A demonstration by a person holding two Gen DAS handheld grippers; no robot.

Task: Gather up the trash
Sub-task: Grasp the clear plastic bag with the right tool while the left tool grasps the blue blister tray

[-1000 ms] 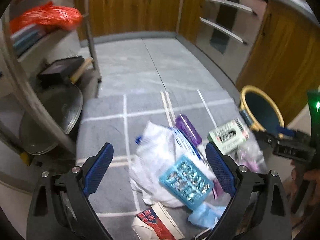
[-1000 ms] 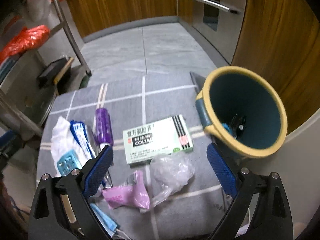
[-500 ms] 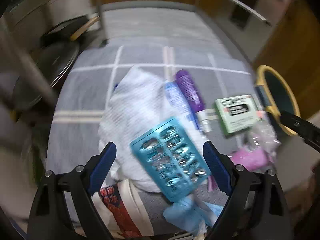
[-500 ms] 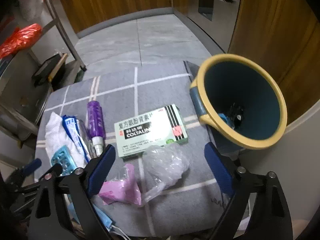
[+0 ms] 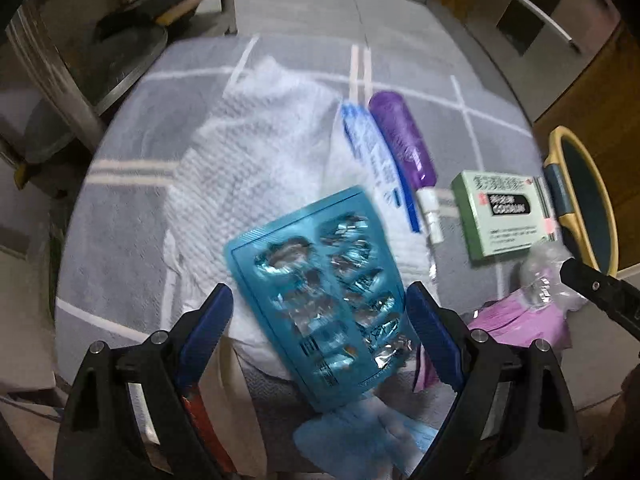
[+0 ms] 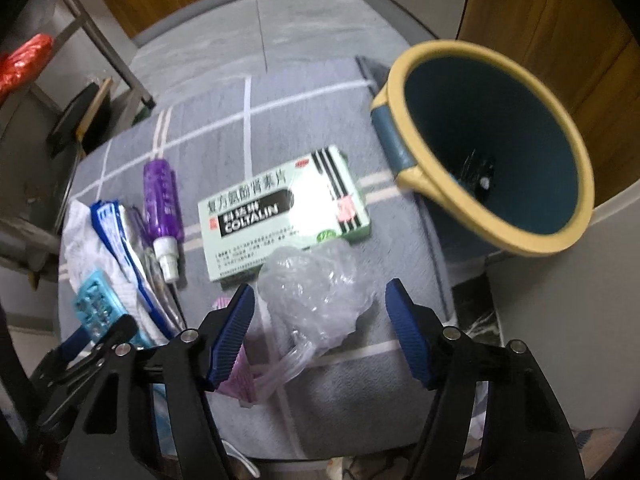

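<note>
Steeply tilted down, left gripper (image 5: 318, 316) gapes over blister pack (image 5: 320, 292); right gripper (image 6: 320, 322) closing around seemingly untouched plastic wrap (image 6: 316, 292).

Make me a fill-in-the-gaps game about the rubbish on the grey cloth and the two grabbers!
1. The blister pack between the left gripper fingers is coloured ____.
2. The right gripper is closing around a crumpled clear ____ bag.
3. The spray bottle beside the green medicine box is ____.
4. The bin has a ____ rim.

Missing words: blue; plastic; purple; yellow
</note>
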